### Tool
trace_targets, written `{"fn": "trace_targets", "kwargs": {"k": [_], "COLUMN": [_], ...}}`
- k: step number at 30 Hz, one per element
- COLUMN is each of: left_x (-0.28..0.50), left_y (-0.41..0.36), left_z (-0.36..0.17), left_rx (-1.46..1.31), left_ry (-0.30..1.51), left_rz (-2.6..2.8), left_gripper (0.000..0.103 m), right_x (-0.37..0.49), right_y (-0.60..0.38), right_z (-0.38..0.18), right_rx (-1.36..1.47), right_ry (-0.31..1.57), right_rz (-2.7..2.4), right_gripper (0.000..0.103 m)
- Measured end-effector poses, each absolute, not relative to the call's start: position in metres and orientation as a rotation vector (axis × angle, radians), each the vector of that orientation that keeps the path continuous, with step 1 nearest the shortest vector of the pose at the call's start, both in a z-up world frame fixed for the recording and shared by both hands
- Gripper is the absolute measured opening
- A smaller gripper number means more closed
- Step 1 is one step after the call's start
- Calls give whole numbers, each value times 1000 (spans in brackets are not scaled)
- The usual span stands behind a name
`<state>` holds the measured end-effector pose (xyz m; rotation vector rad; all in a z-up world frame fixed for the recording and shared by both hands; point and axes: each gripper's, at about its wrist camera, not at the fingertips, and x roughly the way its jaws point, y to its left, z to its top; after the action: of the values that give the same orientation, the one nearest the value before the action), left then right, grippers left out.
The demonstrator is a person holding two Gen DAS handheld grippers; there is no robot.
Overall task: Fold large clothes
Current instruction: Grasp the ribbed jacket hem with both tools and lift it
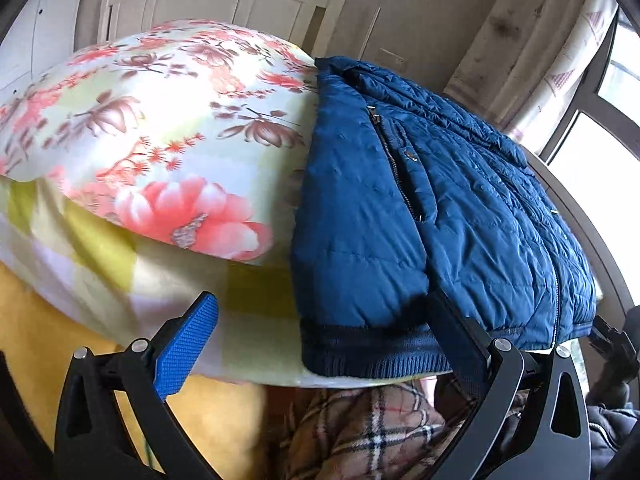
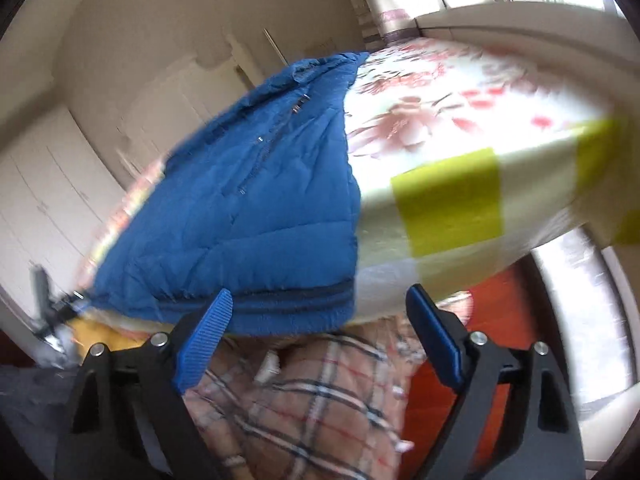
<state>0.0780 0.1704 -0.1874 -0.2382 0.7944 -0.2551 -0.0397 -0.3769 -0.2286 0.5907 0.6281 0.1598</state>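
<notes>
A blue quilted puffer jacket [image 1: 432,216] lies folded lengthwise on the bed, zipper up, its ribbed hem [image 1: 372,354] at the near edge. It also shows in the right wrist view [image 2: 256,208]. My left gripper [image 1: 324,336] is open, its fingers spread either side of the hem's left corner, just in front of it. My right gripper [image 2: 320,328] is open and empty, its fingers spread around the hem's right corner [image 2: 304,308]. The other gripper [image 1: 612,344] shows at the far right of the left wrist view.
The bed carries a floral quilt [image 1: 160,120] over a white and yellow-green checked sheet [image 2: 448,200]. A plaid-clothed person [image 2: 304,396] stands against the bed's near edge. White wardrobes [image 2: 48,184] stand behind, a window [image 1: 592,140] at the far side.
</notes>
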Motion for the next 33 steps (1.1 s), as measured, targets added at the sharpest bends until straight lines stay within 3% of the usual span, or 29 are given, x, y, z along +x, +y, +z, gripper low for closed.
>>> {"fn": "trace_targets", "kwargs": {"k": [3,4,5,6,7,9,10,15,20,27,31,32,33], "left_x": [80,80,79,78,73,60,54,57,91,108,109,108,106], "left_y": [164,162,159,156,153,144,139,137,141,123,115,116,119], "left_z": [-190,-191,-192,-191,-189,-178,-173,-153,-159,-158,-160,-160,-161], "left_rx": [-246,-248,-252,-253,-247,-179,-144,-159,-231,-219,-170,-158,-164], "left_ry": [793,794,798,794,781,737,718,679,734,740,734,733,737], "left_rz": [-279,-283,-295,-316,-337,-310,-303,-328,-337,-364,-345,-337,-342], "left_gripper": [99,99,93,74,66,51,48,47,47,50,50,45,35], "right_x": [-29,-26,-24,-23,-25,-34,-38,-41,-21,1,5,4,2], "right_y": [-374,-372,-370,-365,-362,-358,-356,-348,-354,-347,-345,-345,-345], "right_z": [-232,-232,-231,-229,-227,-217,-212,-184,-189,-189,-194,-194,-194], "right_rx": [603,608,602,571,540,509,492,433,494,508,543,543,543], "right_ry": [590,580,580,588,588,567,561,506,508,507,488,492,497], "right_rz": [198,219,224,212,213,233,235,245,227,244,236,237,233], "right_gripper": [87,73,66,59,48,35,28,26,42,42,34,31,26]}}
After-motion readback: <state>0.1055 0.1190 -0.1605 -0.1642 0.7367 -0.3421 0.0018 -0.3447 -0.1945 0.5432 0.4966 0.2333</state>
